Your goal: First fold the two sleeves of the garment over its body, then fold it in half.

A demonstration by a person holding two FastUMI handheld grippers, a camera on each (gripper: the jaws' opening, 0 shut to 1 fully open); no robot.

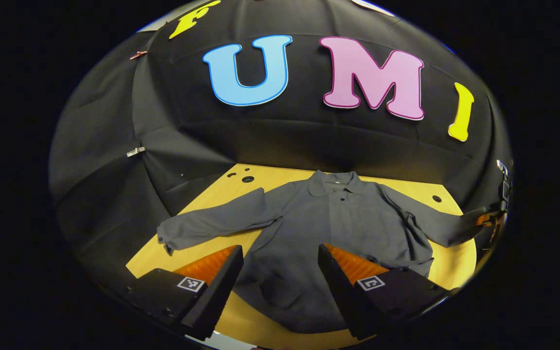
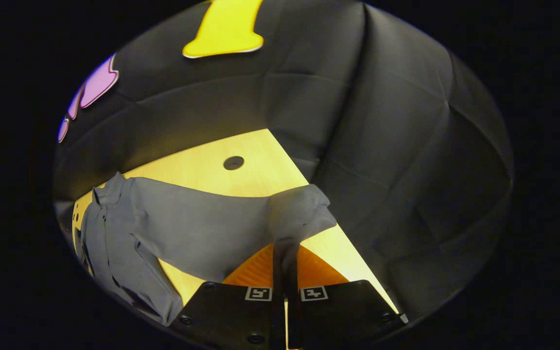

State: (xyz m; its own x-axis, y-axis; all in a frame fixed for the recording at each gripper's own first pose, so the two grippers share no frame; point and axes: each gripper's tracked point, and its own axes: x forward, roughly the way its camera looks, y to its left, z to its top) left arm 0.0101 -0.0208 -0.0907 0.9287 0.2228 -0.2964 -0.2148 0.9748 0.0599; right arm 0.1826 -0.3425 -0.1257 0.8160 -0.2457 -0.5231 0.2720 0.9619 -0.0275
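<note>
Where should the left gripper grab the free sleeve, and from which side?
At the cuff, probably. That sleeve lies flat on the table, stretched out away from the shirt, so its end is the loose part that swings over the body. Come from above at the outer end with the left gripper, now open. The right gripper already pinches the other sleeve.

We see our left gripper (image 1: 280, 255) as two dark wedge-shaped finger bodies with ridged inner faces, each carrying a small square black-and-white coded marker near its base (one per side). Small round screws dot the matte casing at the lower left. Our right gripper (image 2: 286, 250) has the same build: two flat dark blocks with a matching pair of square markers and round screw heads beneath them.
</note>
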